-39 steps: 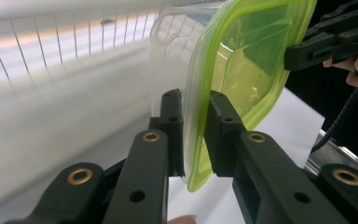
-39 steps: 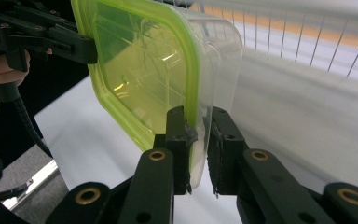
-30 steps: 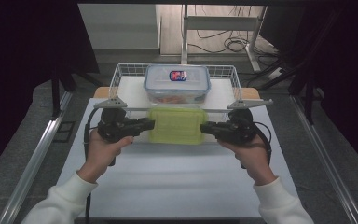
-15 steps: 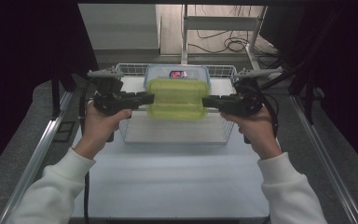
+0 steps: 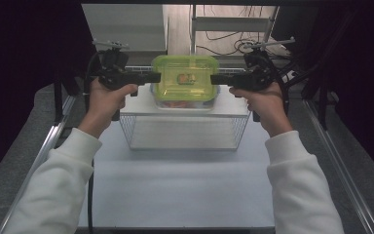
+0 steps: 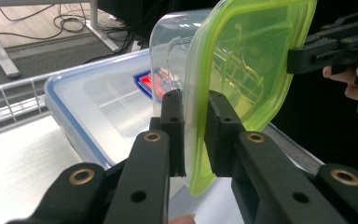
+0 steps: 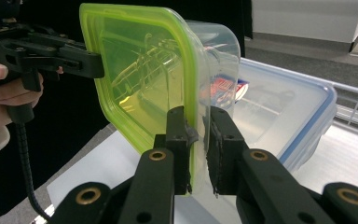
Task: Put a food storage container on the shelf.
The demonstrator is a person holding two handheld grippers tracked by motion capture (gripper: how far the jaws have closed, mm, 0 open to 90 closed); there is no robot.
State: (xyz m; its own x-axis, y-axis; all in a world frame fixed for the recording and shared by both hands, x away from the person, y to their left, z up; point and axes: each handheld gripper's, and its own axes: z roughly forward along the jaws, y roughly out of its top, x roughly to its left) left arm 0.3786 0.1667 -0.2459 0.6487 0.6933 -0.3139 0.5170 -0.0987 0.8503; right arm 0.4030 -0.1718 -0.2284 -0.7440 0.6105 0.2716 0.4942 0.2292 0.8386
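A clear container with a green lid (image 5: 185,80) hangs in the air between my two grippers, above a wire basket (image 5: 132,130). The left gripper (image 5: 155,77) is shut on the lid's left rim and the right gripper (image 5: 215,78) on its right rim. In the left gripper view the jaws (image 6: 196,130) clamp the green lid's edge (image 6: 247,60); the right gripper view shows the same grip (image 7: 196,144) on the green lid (image 7: 140,79). Below it, a clear container with a blue-rimmed lid (image 6: 88,107) (image 7: 284,112) lies in the basket.
The basket stands at the far middle of the white table (image 5: 185,190). Its wire rail (image 6: 9,100) (image 7: 354,100) runs beside the blue-lidded container. Metal rails (image 5: 44,151) edge the table on both sides. Dark surroundings, table legs and cables lie beyond.
Both hands have lifted the green-lidded container from the table in front of the basket and carried it up and away, over the basket. The grips have stayed the same.
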